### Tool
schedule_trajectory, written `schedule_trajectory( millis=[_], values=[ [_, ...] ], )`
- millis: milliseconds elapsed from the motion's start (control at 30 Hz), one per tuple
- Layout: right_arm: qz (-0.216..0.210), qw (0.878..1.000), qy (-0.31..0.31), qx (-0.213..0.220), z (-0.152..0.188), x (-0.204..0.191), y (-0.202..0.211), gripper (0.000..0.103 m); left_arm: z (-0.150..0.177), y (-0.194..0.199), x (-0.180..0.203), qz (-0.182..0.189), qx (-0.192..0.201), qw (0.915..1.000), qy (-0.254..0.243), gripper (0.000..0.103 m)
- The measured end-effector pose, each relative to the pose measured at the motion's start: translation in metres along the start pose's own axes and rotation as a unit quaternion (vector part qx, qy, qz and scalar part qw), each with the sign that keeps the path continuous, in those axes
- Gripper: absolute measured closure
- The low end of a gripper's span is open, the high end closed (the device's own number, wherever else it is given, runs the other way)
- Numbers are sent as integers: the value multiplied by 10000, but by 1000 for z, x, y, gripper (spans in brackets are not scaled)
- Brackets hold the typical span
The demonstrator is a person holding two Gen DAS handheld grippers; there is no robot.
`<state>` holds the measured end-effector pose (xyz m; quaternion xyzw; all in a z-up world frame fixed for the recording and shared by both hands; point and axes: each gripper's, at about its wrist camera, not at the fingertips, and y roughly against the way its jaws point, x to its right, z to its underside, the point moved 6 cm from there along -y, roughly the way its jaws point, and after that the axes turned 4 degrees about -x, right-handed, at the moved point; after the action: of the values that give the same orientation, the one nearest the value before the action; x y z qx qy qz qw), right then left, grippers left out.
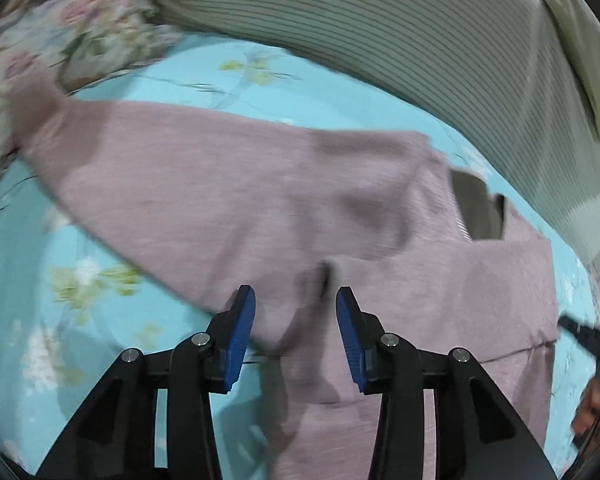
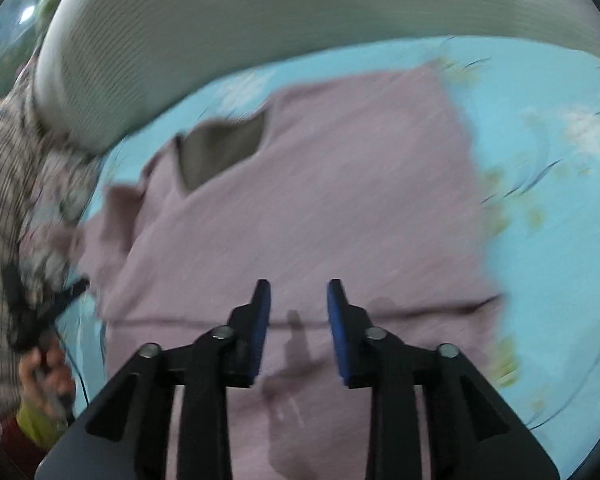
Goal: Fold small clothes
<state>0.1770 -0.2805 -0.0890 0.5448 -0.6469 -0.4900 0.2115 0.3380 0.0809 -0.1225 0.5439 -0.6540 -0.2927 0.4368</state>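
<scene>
A mauve knit sweater (image 1: 260, 200) lies spread on a light blue flowered bedsheet (image 1: 40, 272), one sleeve (image 1: 60, 128) reaching to the upper left and the grey-lined neck opening (image 1: 476, 208) at the right. My left gripper (image 1: 295, 289) hovers open over a small bunched fold of it, blue pads apart and pinching nothing. In the right wrist view the sweater (image 2: 300, 200) fills the middle with the neck opening (image 2: 220, 152) at upper left. My right gripper (image 2: 298, 282) is open above the lower body, near a horizontal crease. Both views are motion-blurred.
A grey ribbed pillow (image 1: 380, 40) (image 2: 260, 20) runs along the far side of the bed. Flowered fabric (image 1: 80, 32) is bunched at the upper left. A checked sleeve (image 2: 0, 200) and a hand (image 2: 44, 376) on the other tool show at the left edge.
</scene>
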Motion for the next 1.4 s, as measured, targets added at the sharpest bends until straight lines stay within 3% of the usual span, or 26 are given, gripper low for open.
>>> schedule_trajectory(
  millis=[167, 367, 467, 633, 700, 733, 767, 800, 867, 1000, 1133, 1233, 1400],
  values=[
    [-253, 9985, 366, -305, 18, -39, -16, 70, -24, 13, -86, -677, 219, 9944, 782, 41],
    [-237, 9970, 610, -403, 27, -62, -15, 63, -63, 22, -189, -1260, 584, 9745, 1760, 35],
    [-184, 9966, 678, -436, 29, -67, -14, 63, -89, 23, -220, -1485, 690, 9683, 1889, 34],
    [-150, 9965, 651, -508, 33, -70, -15, 63, -135, 22, -242, -1878, 878, 9617, 1794, 34],
    [-143, 9963, 680, -509, 33, -72, -14, 63, -148, 22, -248, -1989, 898, 9594, 1786, 42],
    [-144, 9962, 696, -499, 34, -73, -13, 63, -153, 22, -251, -1931, 906, 9605, 1786, 66],
    [-152, 9962, 713, -479, 34, -74, -11, 63, -156, 22, -252, -1802, 894, 9632, 1783, 98],
    [-157, 9962, 721, -460, 34, -74, -10, 63, -159, 23, -253, -1603, 866, 9671, 1775, 98],
    [-177, 9965, 704, -424, 36, -74, -8, 63, -157, 35, -251, -1587, 1009, 9670, 1718, 99],
    [-271, 9967, 645, -405, 39, -76, -6, 63, -143, 64, -216, -1217, 1287, 9738, 1427, 100],
    [-390, 9966, 619, -383, 42, -79, -4, 63, -120, 95, -164, -881, 1522, 9795, 978, 100],
    [-433, 9967, 600, -347, 44, -78, 0, 63, -106, 122, -134, -458, 1711, 9788, 1029, 100],
    [-524, 9979, 311, -217, 44, -64, 9, 63, -94, 143, -40, 323, 1829, 9814, 480, 100]
  ],
)
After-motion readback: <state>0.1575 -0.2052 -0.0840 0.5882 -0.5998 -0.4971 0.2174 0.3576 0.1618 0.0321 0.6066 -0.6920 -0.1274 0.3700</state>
